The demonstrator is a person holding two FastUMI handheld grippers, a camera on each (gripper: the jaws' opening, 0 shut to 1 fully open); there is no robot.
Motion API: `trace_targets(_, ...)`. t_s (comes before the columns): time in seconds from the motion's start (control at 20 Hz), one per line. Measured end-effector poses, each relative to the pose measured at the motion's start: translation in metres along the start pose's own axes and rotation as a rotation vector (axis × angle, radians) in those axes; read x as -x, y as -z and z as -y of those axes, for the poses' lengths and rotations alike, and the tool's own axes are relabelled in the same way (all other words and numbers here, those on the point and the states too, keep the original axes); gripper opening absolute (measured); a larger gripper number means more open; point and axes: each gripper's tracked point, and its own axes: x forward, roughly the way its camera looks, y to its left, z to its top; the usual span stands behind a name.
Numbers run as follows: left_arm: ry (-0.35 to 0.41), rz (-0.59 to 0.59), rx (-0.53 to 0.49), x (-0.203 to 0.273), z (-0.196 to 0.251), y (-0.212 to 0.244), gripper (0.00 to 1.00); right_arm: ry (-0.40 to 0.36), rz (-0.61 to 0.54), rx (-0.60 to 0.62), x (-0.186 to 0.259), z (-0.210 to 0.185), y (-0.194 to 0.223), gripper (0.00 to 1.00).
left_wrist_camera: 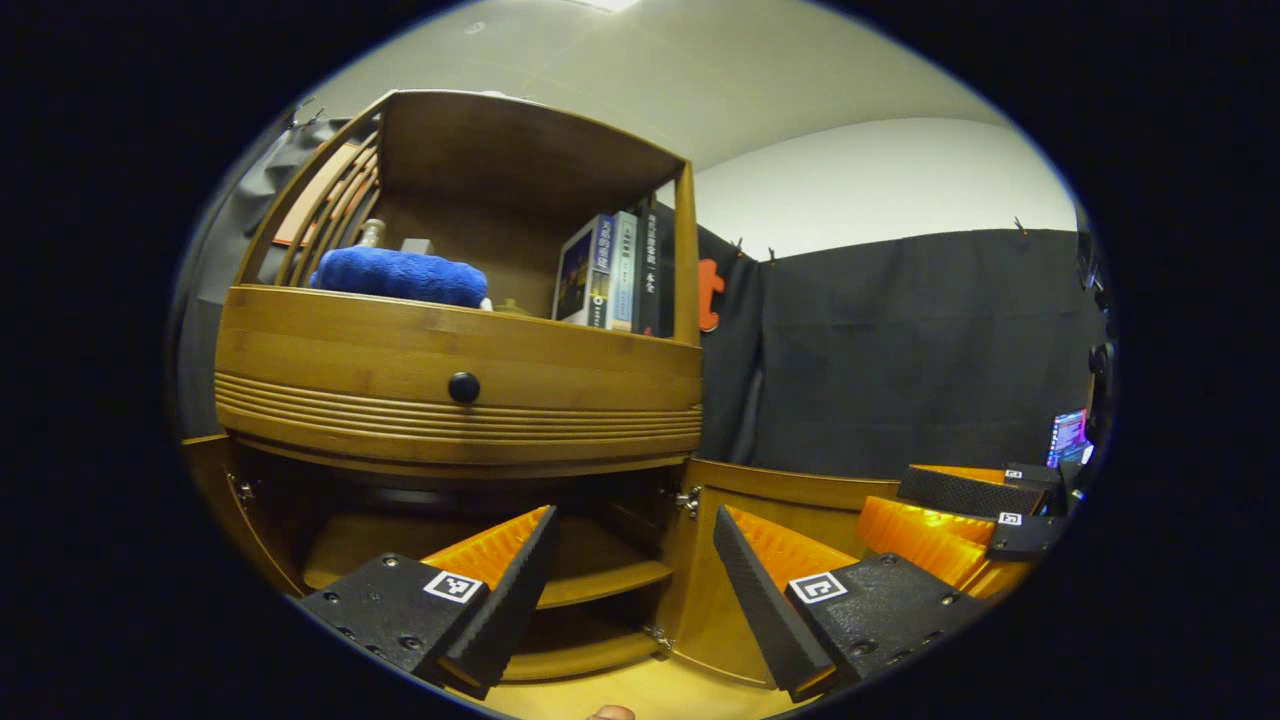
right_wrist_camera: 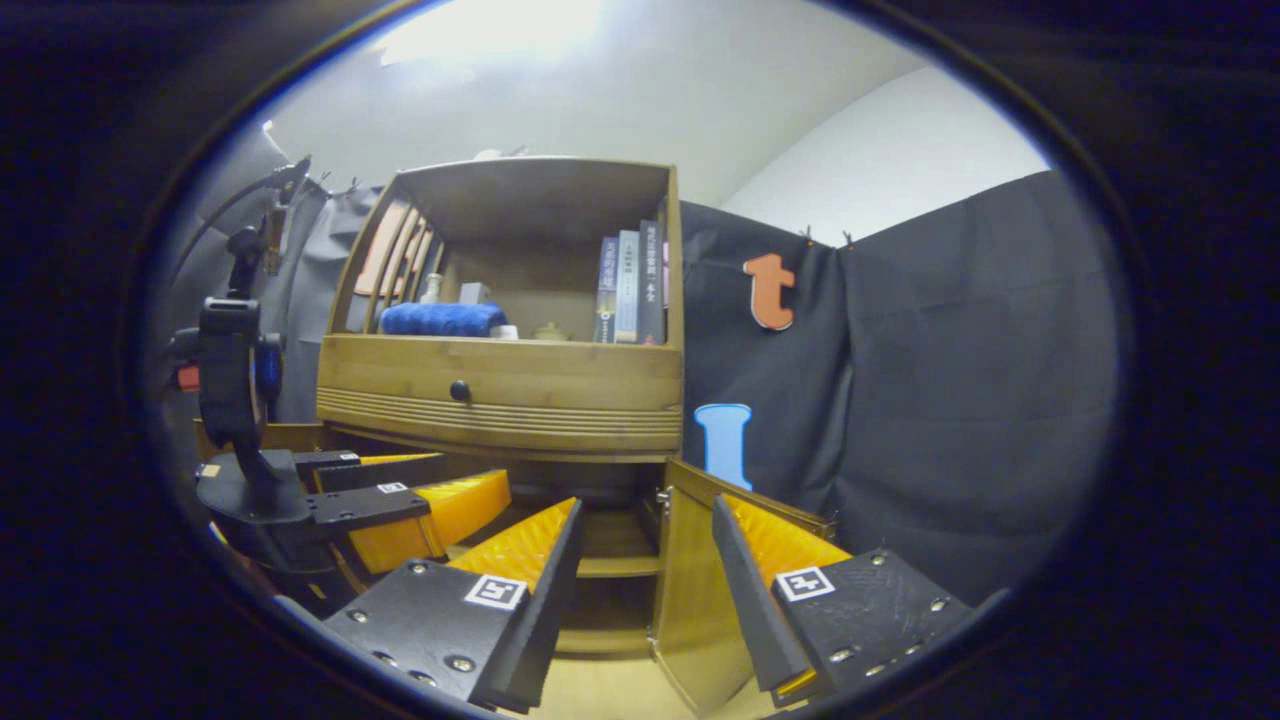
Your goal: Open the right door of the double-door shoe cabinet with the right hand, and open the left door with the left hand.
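Note:
The wooden shoe cabinet [left_wrist_camera: 460,345] has both lower doors swung open. Its left door [left_wrist_camera: 212,485] stands at the far left and its right door [left_wrist_camera: 770,490] angles out to the right. An inner shelf [left_wrist_camera: 600,578] shows in the dark compartment. My left gripper [left_wrist_camera: 633,515] is open in front of that compartment, with nothing between its fingers. In the right gripper view, my right gripper [right_wrist_camera: 647,505] is open too, and the right door [right_wrist_camera: 688,580] stands edge-on in the gap between its fingers, touching neither. The right gripper [left_wrist_camera: 945,512] is also seen beyond the right door.
A drawer with a black knob [left_wrist_camera: 463,387] sits above the compartment. The top shelf holds a blue cloth roll [left_wrist_camera: 400,275] and several books [left_wrist_camera: 612,272]. Black cloth wall [left_wrist_camera: 900,350] hangs to the right. The left gripper [right_wrist_camera: 410,482] and its mounted camera show at left.

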Motion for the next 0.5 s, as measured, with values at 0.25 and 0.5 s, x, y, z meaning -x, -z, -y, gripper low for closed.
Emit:
trace_targets(0.25, 0.162, -0.020, -0.006, -0.006, 0.065, 0.007, 0.95, 0.138, -0.002, 0.055, 0.027, 0.042, -0.005, 0.68)
trace_targets(0.5, 0.249, -0.031, 0.003, -0.015, 0.141, 0.012, 0.95, 0.191, -0.027, 0.050, 0.049, 0.099, 0.004, 0.71)
